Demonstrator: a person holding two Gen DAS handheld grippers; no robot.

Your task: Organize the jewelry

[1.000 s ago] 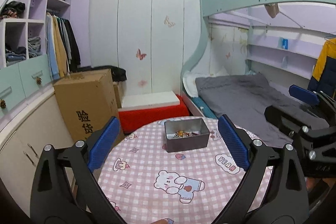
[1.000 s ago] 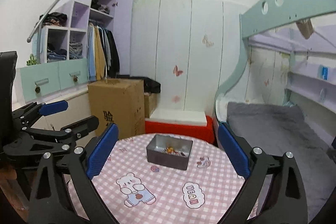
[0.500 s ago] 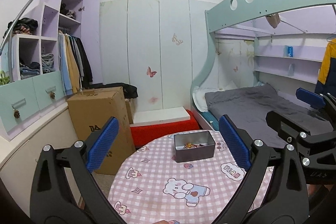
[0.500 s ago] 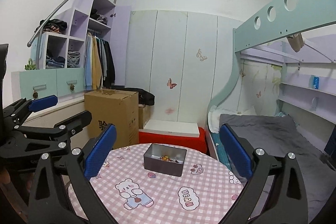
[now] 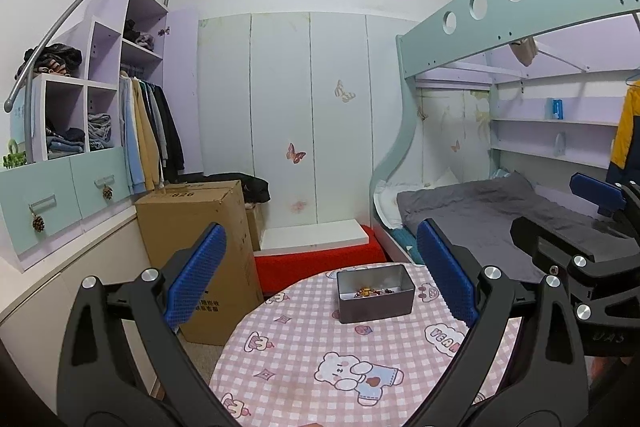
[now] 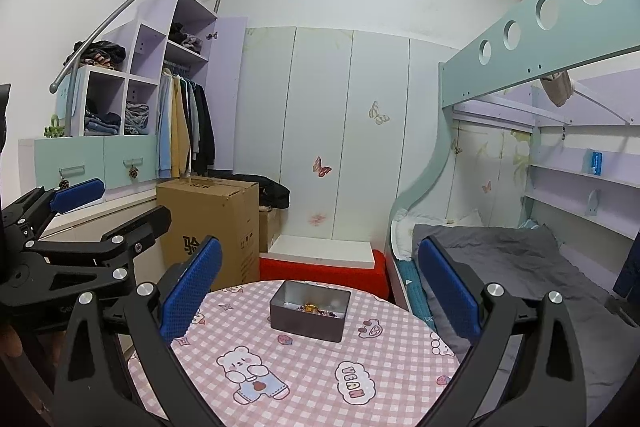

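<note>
A grey metal tin (image 5: pixel 375 293) (image 6: pixel 309 310) with small pieces of jewelry (image 5: pixel 370 292) (image 6: pixel 314 308) inside sits near the far edge of a round table under a pink checked cloth (image 5: pixel 304 359) (image 6: pixel 312 379). My left gripper (image 5: pixel 322 273) hangs open high above the near side of the table, nothing between its blue pads. My right gripper (image 6: pixel 320 283) is likewise open and empty, held beside it. Each gripper shows at the edge of the other's view: the right gripper (image 5: pixel 592 219), the left gripper (image 6: pixel 80 211).
A tall cardboard box (image 5: pixel 200 239) stands on the floor left of the table. A red and white bench (image 5: pixel 320 251) lies behind it, before white wardrobe doors. A bunk bed with grey bedding (image 5: pixel 480 211) fills the right. Shelves and hanging clothes (image 5: pixel 148 135) line the left wall.
Both grippers have risen and tilted upward, so the table and tin sit lower and smaller in both views and the ceiling now shows. Both stayed open.
</note>
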